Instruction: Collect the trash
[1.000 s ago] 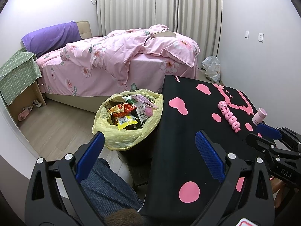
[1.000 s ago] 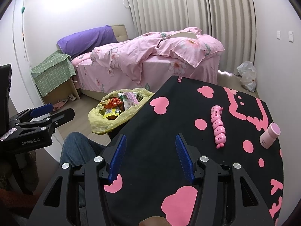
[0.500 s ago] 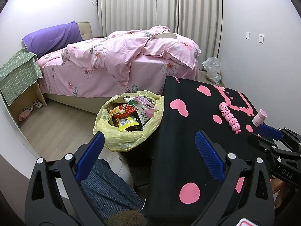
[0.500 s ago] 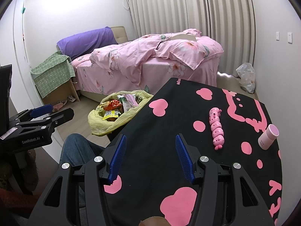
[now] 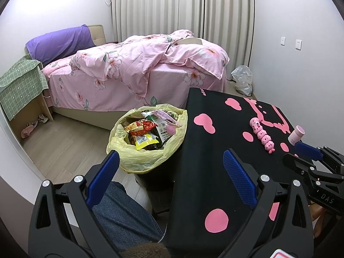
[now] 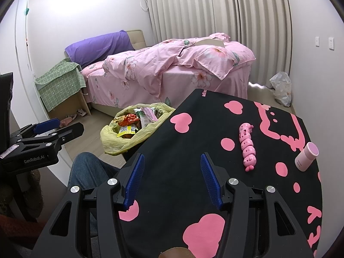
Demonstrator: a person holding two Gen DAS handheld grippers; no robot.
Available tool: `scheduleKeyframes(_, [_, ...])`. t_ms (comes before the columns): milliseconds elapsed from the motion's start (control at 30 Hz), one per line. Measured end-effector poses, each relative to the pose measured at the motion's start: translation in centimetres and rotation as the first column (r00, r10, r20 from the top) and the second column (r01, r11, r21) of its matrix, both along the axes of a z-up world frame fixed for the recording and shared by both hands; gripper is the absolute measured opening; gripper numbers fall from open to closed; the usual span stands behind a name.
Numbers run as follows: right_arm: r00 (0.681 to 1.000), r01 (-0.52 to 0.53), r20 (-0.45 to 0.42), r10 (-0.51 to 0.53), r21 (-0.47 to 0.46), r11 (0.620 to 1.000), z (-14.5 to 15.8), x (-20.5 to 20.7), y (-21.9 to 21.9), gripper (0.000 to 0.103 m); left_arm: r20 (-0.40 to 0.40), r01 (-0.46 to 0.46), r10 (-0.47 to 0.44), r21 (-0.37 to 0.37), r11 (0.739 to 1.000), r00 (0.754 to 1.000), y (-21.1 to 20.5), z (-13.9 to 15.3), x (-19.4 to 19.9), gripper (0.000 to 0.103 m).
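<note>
You held the left gripper (image 5: 169,167) and right gripper (image 6: 171,172) with jaws apart, both empty. The yellow plastic-lined trash bin (image 5: 148,137), full of wrappers, stood beside the black pink-patterned table (image 6: 193,142).

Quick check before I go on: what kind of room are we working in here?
A bedroom, most likely: a bed with a pink quilt, a purple pillow, closed curtains behind, and a full trash bag beside a black table.
</note>
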State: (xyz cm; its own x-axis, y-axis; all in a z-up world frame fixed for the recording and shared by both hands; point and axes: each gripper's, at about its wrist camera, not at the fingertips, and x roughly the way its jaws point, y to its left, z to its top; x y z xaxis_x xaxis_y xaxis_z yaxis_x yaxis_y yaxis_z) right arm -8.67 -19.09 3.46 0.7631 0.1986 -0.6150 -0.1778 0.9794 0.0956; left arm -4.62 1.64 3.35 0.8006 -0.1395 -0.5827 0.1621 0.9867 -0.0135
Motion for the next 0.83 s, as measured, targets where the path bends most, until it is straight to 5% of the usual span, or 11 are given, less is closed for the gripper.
scheduleKeyframes(667, [1.000, 0.015, 0.016, -0.014, -0.058, 0.998, 0.3, 0.2, -0.1, 0.052, -0.052, 0.025, -0.026, -0.027, 0.999, 0.998, -0.3, -0.4, 1.1, 0.092])
scheduleKeyframes(833, [0.999, 0.042, 0.034, -0.040, -0.075, 0.996, -1.2, 2.2, -5.3, 0.059, -0.105, 0.068, -0.069, -0.012, 0.998, 0.992, -4.0, -2.9, 4.6, 0.093])
